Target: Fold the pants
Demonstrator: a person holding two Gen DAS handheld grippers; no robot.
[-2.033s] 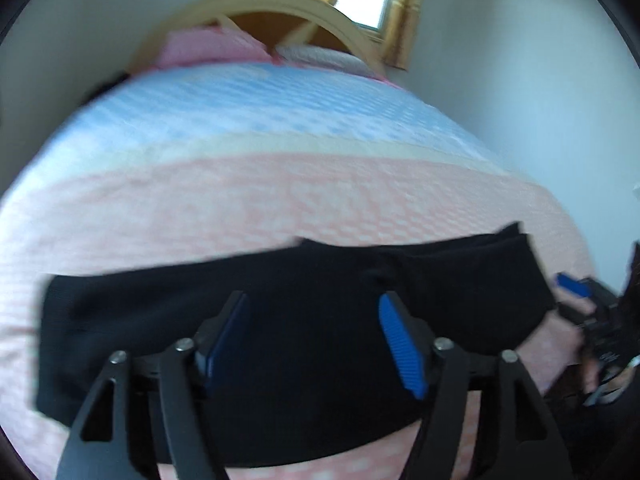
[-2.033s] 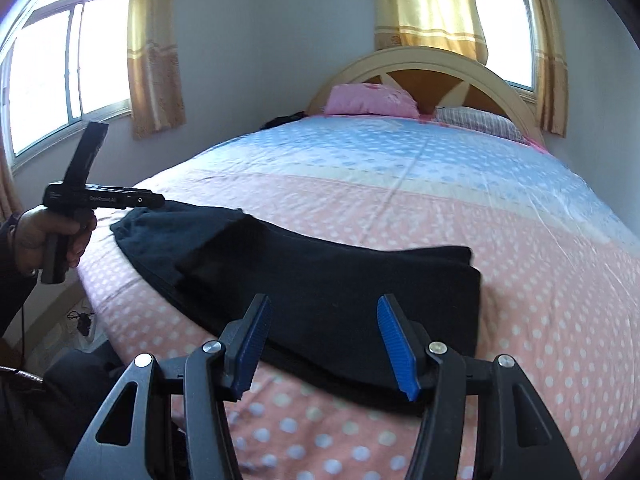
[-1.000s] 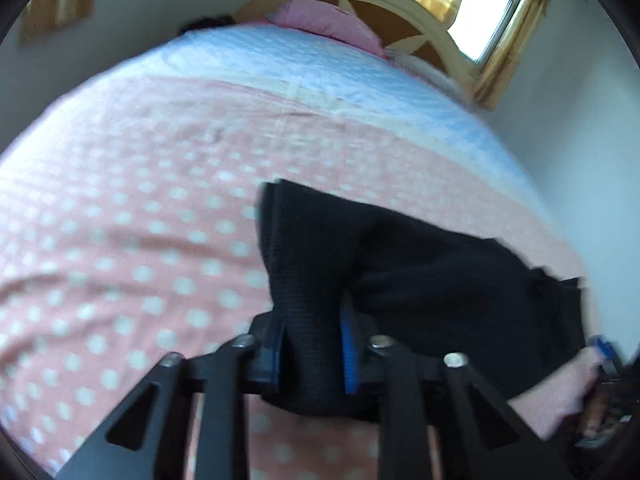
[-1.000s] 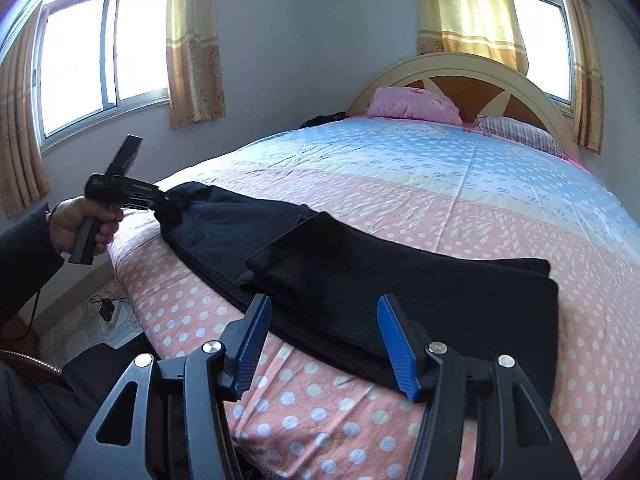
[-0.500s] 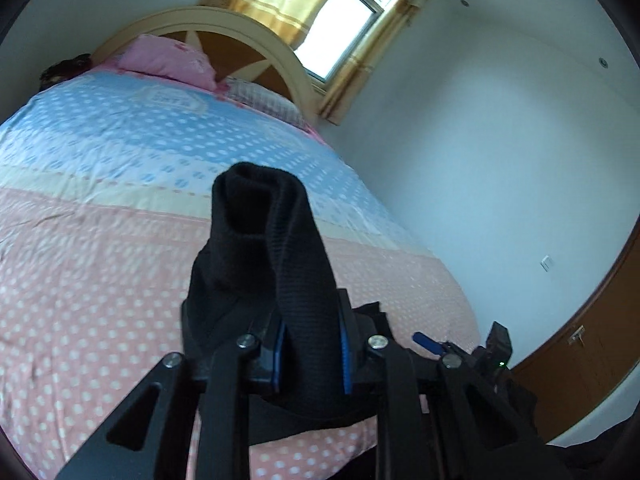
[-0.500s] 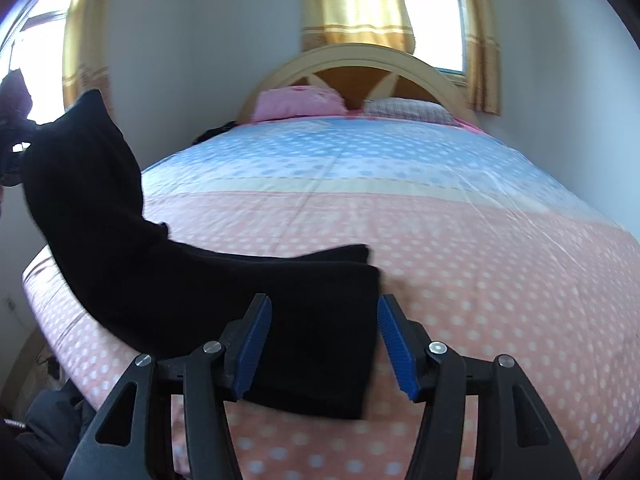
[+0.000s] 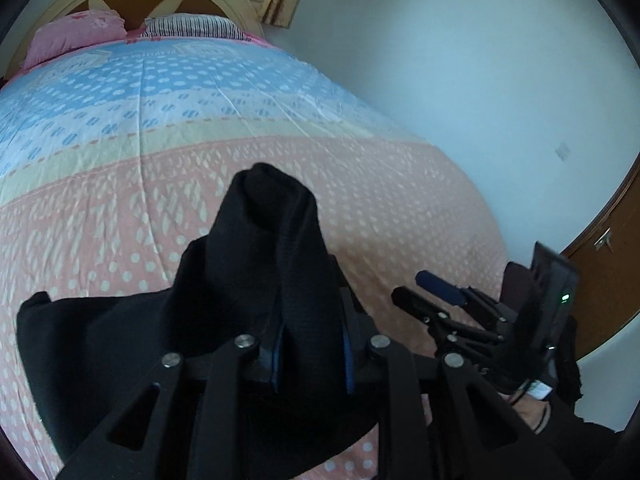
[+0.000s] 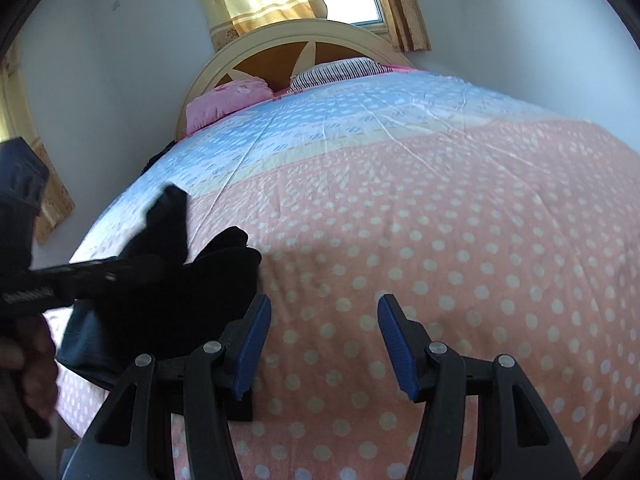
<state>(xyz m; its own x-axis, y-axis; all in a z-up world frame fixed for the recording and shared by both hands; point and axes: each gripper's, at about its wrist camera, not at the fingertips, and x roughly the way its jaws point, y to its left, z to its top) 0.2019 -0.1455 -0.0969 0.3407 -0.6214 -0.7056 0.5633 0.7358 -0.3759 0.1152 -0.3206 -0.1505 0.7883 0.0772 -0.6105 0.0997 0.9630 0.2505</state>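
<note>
The black pants lie at the near edge of the bed. My left gripper is shut on one end of them and holds a bunched fold lifted over the rest of the cloth. In the right wrist view the pants sit at the left, with the left gripper crossing in front of them. My right gripper is open and empty over the pink dotted bedspread, just right of the pants. It also shows at the right of the left wrist view.
The bed has a pink and blue dotted cover, a pink pillow, a striped pillow and a curved headboard. A wall runs along the bed's right side, with a wooden door near the foot.
My left gripper has carried the held end of the pants to the right, over the rest of the cloth and close to the right gripper. My right gripper has swung right, off the pants.
</note>
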